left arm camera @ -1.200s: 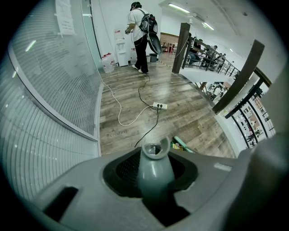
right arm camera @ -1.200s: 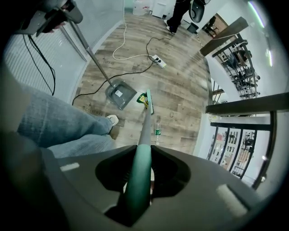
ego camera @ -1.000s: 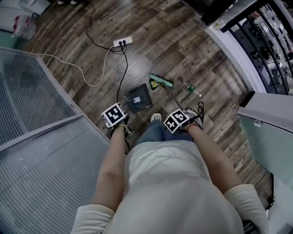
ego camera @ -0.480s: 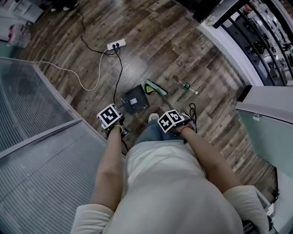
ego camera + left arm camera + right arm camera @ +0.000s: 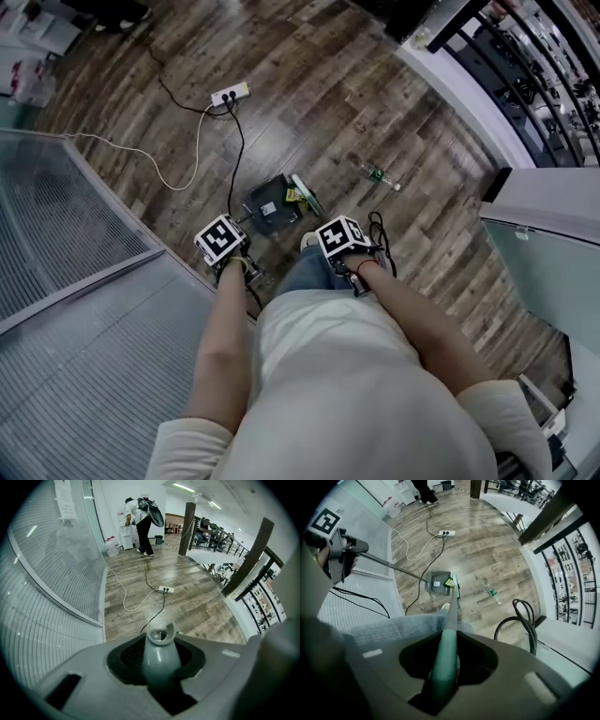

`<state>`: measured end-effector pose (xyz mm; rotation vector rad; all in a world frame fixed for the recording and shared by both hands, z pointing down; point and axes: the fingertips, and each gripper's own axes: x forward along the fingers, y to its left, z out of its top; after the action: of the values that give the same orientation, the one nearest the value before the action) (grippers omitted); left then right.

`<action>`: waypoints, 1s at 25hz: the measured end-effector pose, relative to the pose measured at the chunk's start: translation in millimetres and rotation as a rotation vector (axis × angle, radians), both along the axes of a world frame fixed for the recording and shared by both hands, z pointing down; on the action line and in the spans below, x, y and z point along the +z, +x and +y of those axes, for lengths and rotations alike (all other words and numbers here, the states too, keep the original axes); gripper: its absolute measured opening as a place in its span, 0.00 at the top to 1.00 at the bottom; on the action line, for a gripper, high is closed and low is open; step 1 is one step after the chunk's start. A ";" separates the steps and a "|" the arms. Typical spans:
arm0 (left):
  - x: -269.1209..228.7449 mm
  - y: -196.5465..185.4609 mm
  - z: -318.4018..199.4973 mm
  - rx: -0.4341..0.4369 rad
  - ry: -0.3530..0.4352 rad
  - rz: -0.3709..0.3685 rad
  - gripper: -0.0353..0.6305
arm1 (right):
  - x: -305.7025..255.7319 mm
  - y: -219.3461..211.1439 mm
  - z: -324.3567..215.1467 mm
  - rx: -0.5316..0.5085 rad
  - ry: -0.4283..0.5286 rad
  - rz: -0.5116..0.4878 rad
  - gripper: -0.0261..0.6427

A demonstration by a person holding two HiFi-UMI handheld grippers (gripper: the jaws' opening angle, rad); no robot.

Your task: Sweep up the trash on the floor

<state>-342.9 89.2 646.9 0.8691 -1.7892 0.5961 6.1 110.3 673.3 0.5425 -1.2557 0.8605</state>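
Sweeping is under way, judging by how the tools sit. The left gripper (image 5: 159, 667) is clamped on the grey dustpan handle (image 5: 160, 651), and the right gripper (image 5: 445, 667) is closed round the green broom handle (image 5: 449, 620). Neither claw has slack around its shaft.

On the wooden floor just ahead of the person's feet, the broom head (image 5: 305, 194) rests against the right side of the dark dustpan (image 5: 269, 205). A small yellow scrap (image 5: 292, 195) lies where the two meet. Whether it is litter or a tag on the broom cannot be told.

The clear trash left is a plastic bottle (image 5: 378, 175). It lies apart from the pan, between it and the floor's white edge under the railing.

The next move probably calls for reaching the broom out beyond the bottle and drawing it back toward the pan's mouth. A round bottle is likely to roll, so the pan should be held flat. The power strip (image 5: 230, 95) and its cords lie farther up the floor, clear of that path.

The bottle has a green label, but its print is too small to read. A sheet (image 5: 65, 498) on the glass wall is also illegible.
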 end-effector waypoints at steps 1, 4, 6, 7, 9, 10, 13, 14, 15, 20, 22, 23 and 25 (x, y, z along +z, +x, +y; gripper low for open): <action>0.2 -2.0 1.9 -0.001 -0.010 -0.009 0.79 | -0.2 -2.6 3.2 0.013 -0.011 -0.009 0.82; 4.3 -0.9 6.4 -0.013 -0.028 0.003 0.79 | -0.6 -10.4 11.9 0.036 -0.040 -0.034 0.82; 2.7 0.1 6.9 -0.014 -0.030 0.001 0.79 | -1.5 -13.2 16.6 0.044 -0.054 -0.044 0.82; 2.2 0.6 6.7 -0.013 -0.030 0.001 0.79 | -2.2 -13.7 17.9 0.044 -0.055 -0.045 0.82; 3.6 1.3 5.9 -0.012 -0.027 0.004 0.79 | -3.5 -13.7 18.5 0.037 -0.051 -0.041 0.82; 4.7 1.4 5.5 -0.012 -0.026 0.006 0.79 | -3.9 -13.8 18.5 0.031 -0.048 -0.039 0.82; 4.3 1.3 5.4 -0.013 -0.026 0.003 0.79 | -5.4 -16.3 21.0 0.007 -0.044 -0.040 0.82; 3.2 1.8 5.6 -0.013 -0.027 0.003 0.79 | -6.3 -17.9 22.8 -0.004 -0.044 -0.044 0.82; 2.1 2.1 5.9 -0.013 -0.028 0.003 0.79 | -7.1 -20.1 24.7 -0.019 -0.043 -0.050 0.82; 3.2 1.9 6.3 -0.011 -0.026 0.006 0.79 | -9.2 -37.5 30.1 -0.074 -0.045 -0.117 0.82; 4.9 -0.1 6.4 -0.008 -0.023 0.007 0.79 | -11.3 -45.2 34.3 -0.083 -0.062 -0.146 0.82; 4.5 -1.2 6.6 -0.008 -0.022 0.008 0.79 | -12.1 -48.7 36.8 -0.093 -0.069 -0.155 0.82; 2.8 -3.1 7.5 -0.008 -0.023 0.007 0.79 | -12.8 -53.7 40.7 -0.118 -0.070 -0.159 0.82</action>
<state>-346.0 96.7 649.7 0.8467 -1.7749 0.6066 -47.6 151.0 660.5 0.3451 -1.3829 0.8575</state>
